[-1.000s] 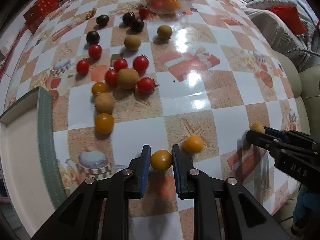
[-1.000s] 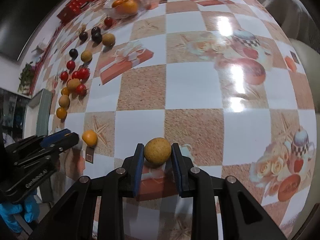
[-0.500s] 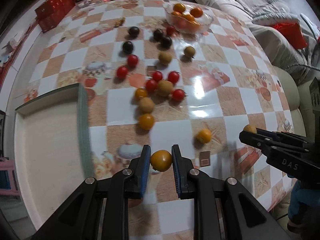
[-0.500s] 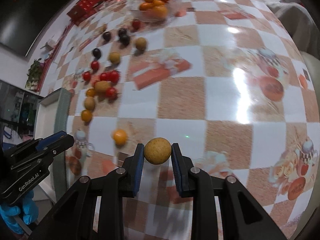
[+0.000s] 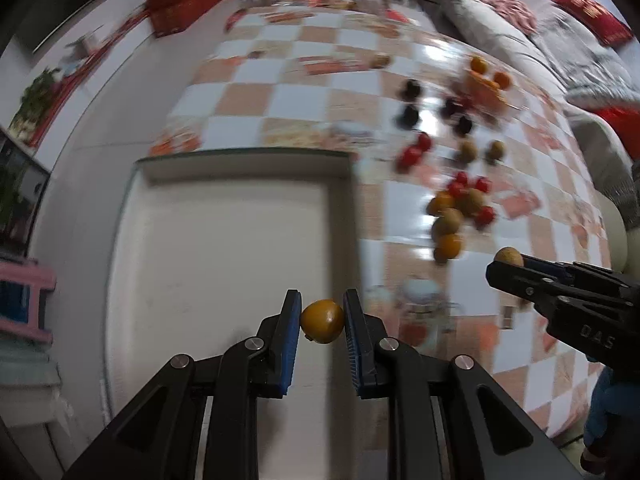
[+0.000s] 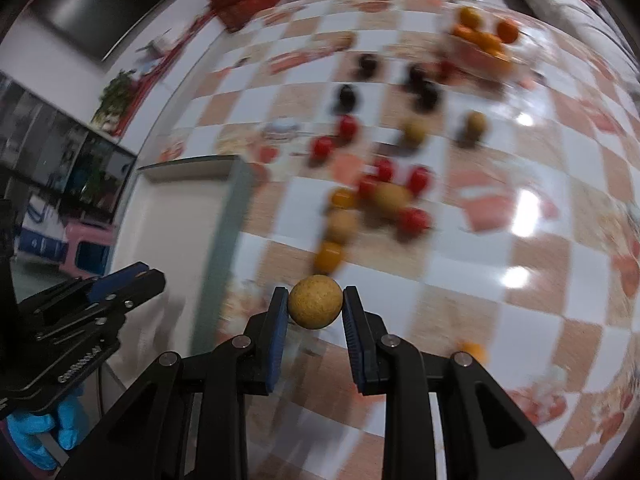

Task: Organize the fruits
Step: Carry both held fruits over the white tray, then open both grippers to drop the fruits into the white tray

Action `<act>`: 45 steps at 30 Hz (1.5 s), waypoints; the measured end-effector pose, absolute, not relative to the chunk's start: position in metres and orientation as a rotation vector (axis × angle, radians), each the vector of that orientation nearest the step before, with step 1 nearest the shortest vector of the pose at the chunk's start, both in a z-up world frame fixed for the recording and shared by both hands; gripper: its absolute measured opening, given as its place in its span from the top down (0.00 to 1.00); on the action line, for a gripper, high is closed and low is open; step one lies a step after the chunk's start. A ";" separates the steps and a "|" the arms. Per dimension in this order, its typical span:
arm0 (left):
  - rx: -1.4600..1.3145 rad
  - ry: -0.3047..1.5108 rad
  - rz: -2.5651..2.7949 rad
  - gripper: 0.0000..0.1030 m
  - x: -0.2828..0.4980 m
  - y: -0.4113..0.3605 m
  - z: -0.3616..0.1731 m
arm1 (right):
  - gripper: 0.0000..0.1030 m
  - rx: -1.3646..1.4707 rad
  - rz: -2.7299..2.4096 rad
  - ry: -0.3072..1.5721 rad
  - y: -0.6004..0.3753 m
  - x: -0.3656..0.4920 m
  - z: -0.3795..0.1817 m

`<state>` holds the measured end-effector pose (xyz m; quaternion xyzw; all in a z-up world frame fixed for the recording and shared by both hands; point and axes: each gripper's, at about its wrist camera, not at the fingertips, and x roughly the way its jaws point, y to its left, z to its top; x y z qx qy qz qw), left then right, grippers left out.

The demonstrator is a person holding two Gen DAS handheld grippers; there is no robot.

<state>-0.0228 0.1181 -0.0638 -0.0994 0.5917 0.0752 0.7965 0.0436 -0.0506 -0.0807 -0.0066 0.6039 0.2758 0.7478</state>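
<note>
The left gripper [image 5: 322,322] pinches a small orange-yellow tomato [image 5: 322,321], smooth and glossy with a faint dark speck low on one side, its blue pads [image 5: 291,336] pressed against both flanks of the fruit. It points steeply down, and the tomato hangs at the fingertips above the pale floor of a white tray [image 5: 224,248] with a grey-green rim, close to the tray's right-hand wall. From the right wrist view a hand in a blue glove [image 6: 38,436] grips this tool from behind. To the right of the tray, on the checkered tablecloth [image 5: 304,100], lies a blurred scatter of loose fruit [image 5: 456,208]: red cherry tomatoes, orange ones, tan round ones and dark, nearly black ones, with a clear bowl of orange fruit [image 5: 486,84] beyond them at the far side. Further right, the right gripper [image 6: 315,308] is clamped on a tan round fruit [image 6: 315,306], matte and finely speckled, wider than the tomato and filling the gap between the pads from tip to tip. This tool also tilts steeply down, and its fruit hangs above the tablecloth just outside the tray's right rim, near the closest orange tomato [image 6: 328,256] of the scatter.
</note>
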 end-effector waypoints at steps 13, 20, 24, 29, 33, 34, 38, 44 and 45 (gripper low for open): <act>-0.231 1.271 0.322 0.78 -0.039 0.201 -0.098 | 0.72 -0.113 0.754 1.337 0.063 0.037 -0.095; -0.253 1.298 0.349 0.78 -0.040 0.214 -0.119 | 0.72 -0.193 0.788 1.300 0.091 0.037 -0.091; -0.274 1.293 0.356 0.78 -0.042 0.220 -0.122 | 0.72 -0.250 0.821 1.293 0.111 0.030 -0.095; -0.246 1.289 0.357 0.78 -0.041 0.217 -0.122 | 0.71 -0.314 0.835 1.326 0.128 0.024 -0.113; -0.237 1.286 0.354 0.77 -0.043 0.215 -0.121 | 0.70 -0.328 0.827 1.349 0.130 0.022 -0.119; -0.232 1.288 0.352 0.77 -0.043 0.215 -0.121 | 0.66 -0.332 0.824 1.347 0.129 0.022 -0.119; -0.213 1.294 0.392 0.33 -0.046 0.218 -0.122 | 0.55 -0.300 0.819 1.349 0.123 0.026 -0.117; -0.175 1.263 0.395 0.15 -0.052 0.216 -0.115 | 0.28 -0.251 0.810 1.356 0.113 0.027 -0.116; -0.170 1.267 0.389 0.15 -0.053 0.215 -0.116 | 0.28 -0.247 0.808 1.360 0.112 0.027 -0.116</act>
